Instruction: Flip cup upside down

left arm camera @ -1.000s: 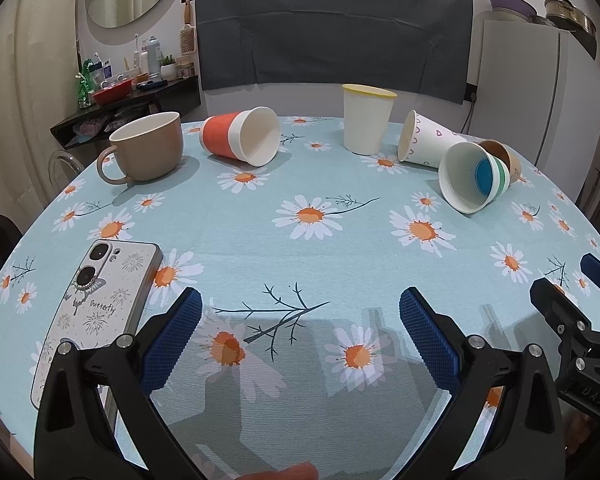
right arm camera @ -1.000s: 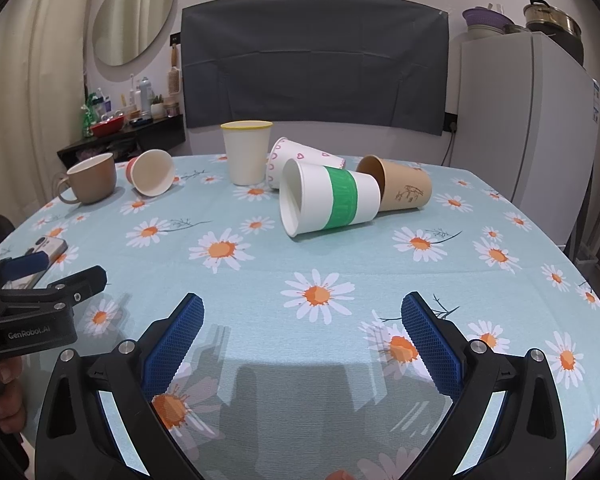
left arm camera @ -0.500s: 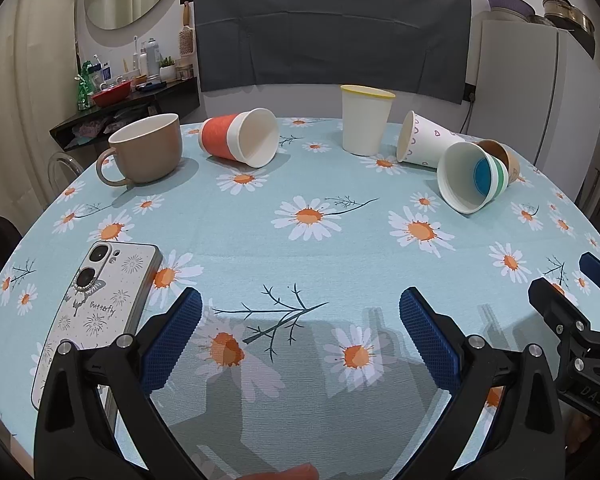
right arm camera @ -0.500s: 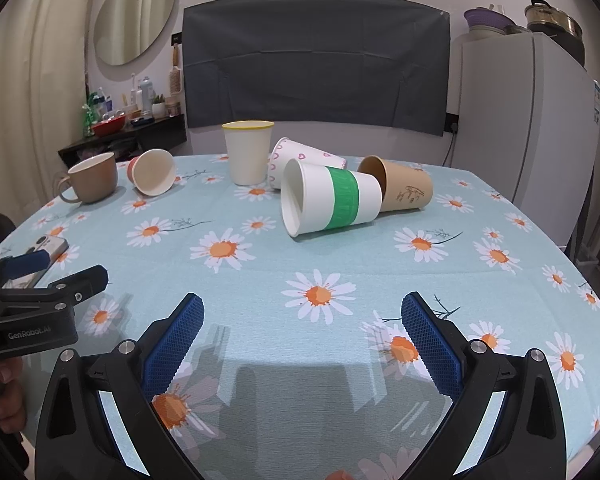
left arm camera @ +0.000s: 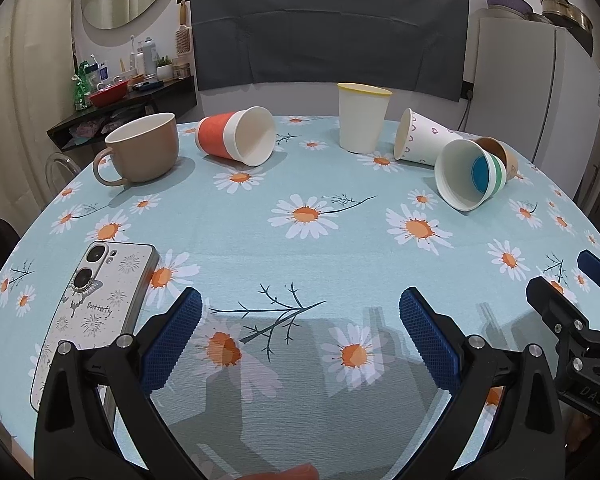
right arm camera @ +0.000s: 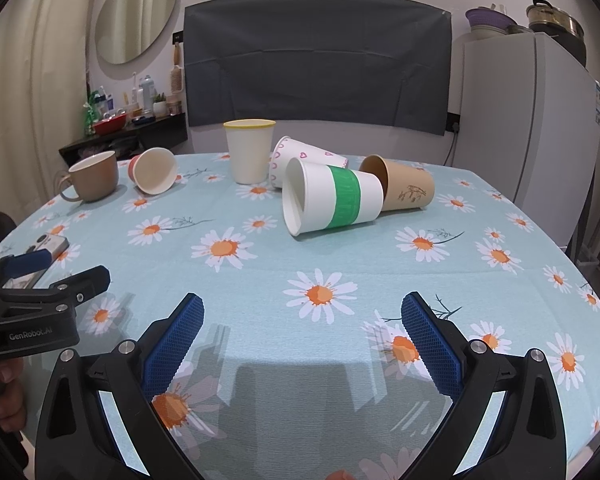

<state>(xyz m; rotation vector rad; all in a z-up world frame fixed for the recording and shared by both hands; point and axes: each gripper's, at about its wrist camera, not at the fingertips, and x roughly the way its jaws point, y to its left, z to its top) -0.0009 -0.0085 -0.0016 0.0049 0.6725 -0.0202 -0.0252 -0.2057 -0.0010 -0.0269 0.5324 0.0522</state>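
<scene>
A white cup with a yellow rim (left arm camera: 363, 118) (right arm camera: 249, 151) stands upright at the back of the round table. On their sides lie a red-banded cup (left arm camera: 236, 135) (right arm camera: 153, 169), a heart-print cup (left arm camera: 422, 141) (right arm camera: 306, 157), a green-banded cup (left arm camera: 469, 173) (right arm camera: 332, 201) and a brown paper cup (right arm camera: 404, 189). A tan mug (left arm camera: 142, 153) (right arm camera: 92, 176) stands upright at the left. My left gripper (left arm camera: 300, 336) and right gripper (right arm camera: 302, 344) are both open and empty, low over the near part of the table, far from the cups.
A phone in a white case (left arm camera: 96, 308) lies at the near left, beside my left gripper's left finger. The daisy tablecloth (left arm camera: 300, 240) covers the table. A dark chair back (right arm camera: 316, 64) stands behind it, a white fridge (right arm camera: 528, 120) at the right, a cluttered shelf (left arm camera: 120, 96) at the left.
Both grippers have shifted very slightly; the cups sit a touch higher in the right wrist view. Nothing on the table has moved.
</scene>
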